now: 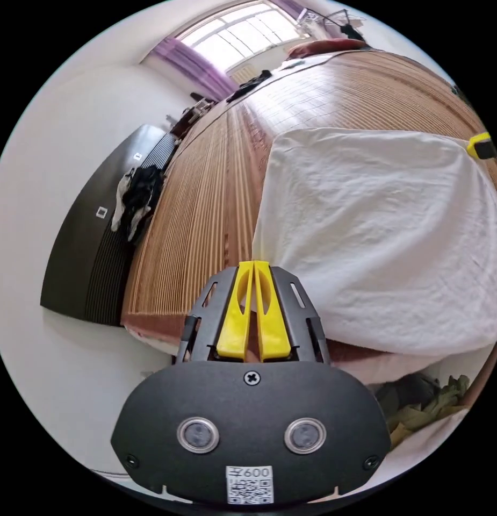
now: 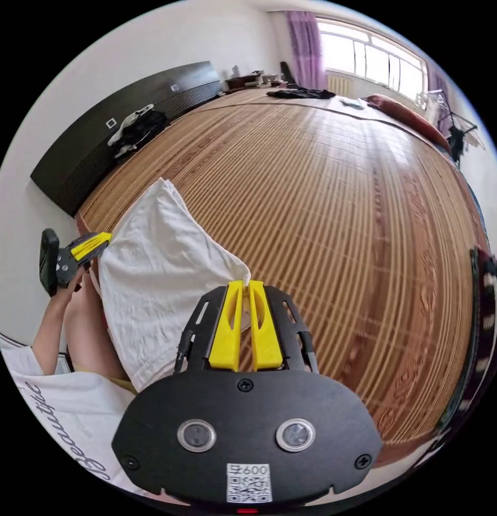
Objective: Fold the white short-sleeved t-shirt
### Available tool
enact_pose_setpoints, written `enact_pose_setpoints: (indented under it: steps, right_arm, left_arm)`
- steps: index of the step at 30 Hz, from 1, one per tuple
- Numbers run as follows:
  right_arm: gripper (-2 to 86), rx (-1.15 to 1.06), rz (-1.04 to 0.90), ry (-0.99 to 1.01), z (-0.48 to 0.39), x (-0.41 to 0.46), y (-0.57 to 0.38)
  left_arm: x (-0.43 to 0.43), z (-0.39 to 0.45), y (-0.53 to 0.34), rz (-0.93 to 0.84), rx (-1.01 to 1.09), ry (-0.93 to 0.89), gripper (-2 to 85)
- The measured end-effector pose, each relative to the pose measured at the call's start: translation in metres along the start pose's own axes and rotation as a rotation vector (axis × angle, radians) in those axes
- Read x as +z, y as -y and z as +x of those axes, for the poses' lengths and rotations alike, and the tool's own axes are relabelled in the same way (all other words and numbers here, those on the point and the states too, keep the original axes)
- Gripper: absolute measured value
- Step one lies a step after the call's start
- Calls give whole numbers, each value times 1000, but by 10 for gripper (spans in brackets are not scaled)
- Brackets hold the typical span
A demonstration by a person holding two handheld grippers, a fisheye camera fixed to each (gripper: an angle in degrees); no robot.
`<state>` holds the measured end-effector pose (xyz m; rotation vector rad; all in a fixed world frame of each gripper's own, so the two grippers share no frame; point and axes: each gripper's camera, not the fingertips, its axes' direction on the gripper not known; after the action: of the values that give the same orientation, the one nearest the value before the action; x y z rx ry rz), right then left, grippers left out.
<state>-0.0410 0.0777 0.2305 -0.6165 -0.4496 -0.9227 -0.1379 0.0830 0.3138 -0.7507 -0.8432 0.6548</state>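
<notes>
A wide bed covered by a brown slatted bamboo mat [image 2: 334, 215] is spreading across both views, and most of its surface is lying bare. A dark ribbed headboard [image 2: 124, 134] is running along one side against a plain white wall [image 1: 60, 161], with a heap of black and white clothes [image 1: 135, 201] draped over it. Sunlight is coming through a large window with purple curtains [image 2: 304, 48] at the far end, where more dark clothing [image 2: 299, 93] and a reddish bolster pillow [image 2: 407, 115] are sitting near the mat's far edge.

The white short-sleeved t-shirt [image 1: 382, 231] is lying at the near corner of the mat as a broad folded panel, its lower edge hanging over the bed's rim. In the right gripper view the shirt is stretching between the two tools.

The left gripper [image 1: 254, 267], black with yellow jaws, is sitting at the shirt's near corner with its jaws drawn together; whether cloth is caught between them I cannot tell. The right gripper [image 2: 242, 285] is pinching a corner of the shirt between its closed yellow jaws. A person's bare forearm [image 2: 49, 322] and white printed sleeve [image 2: 60, 414] are showing beside the left tool.
</notes>
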Motion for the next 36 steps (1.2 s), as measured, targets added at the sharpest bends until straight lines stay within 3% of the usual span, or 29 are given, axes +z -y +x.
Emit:
enact_pose_setpoints:
  steps: [4,6,9,11,15,17,19,22,29,36]
  right_arm:
    - [-9,-101,-69,-117,-29,2,50]
    - [-9,-126,-74,-153,-34,-5,53]
    - [-9,-94,-4,-103,-26,-26,46]
    - [-9,-23,50,5,-8,-41,40]
    - [-9,46,81,156,19,-55,38]
    - [-9,64,78,195,32,-61,39]
    - [-9,70,77,216,39,-66,41]
    - [-9,81,61,223,47,-72,49]
    - [-8,33,17,140,54,-81,70]
    - [-7,142,92,223,79,-91,60]
  left_arm:
    - [8,-78,-43,77,-173,-305,52]
    - [18,-121,-39,134,-272,-385,116]
    - [46,-174,-5,224,-327,-630,134]
    - [76,-184,28,192,-289,-729,142]
    - [160,-191,69,113,-409,-881,150]
    - [190,-183,82,12,-347,-955,138]
    - [205,-179,85,-21,-298,-917,108]
    - [212,-188,80,84,-266,-860,35]
    - [246,-211,81,77,-250,-898,23]
    - [294,-235,75,48,-304,-961,36]
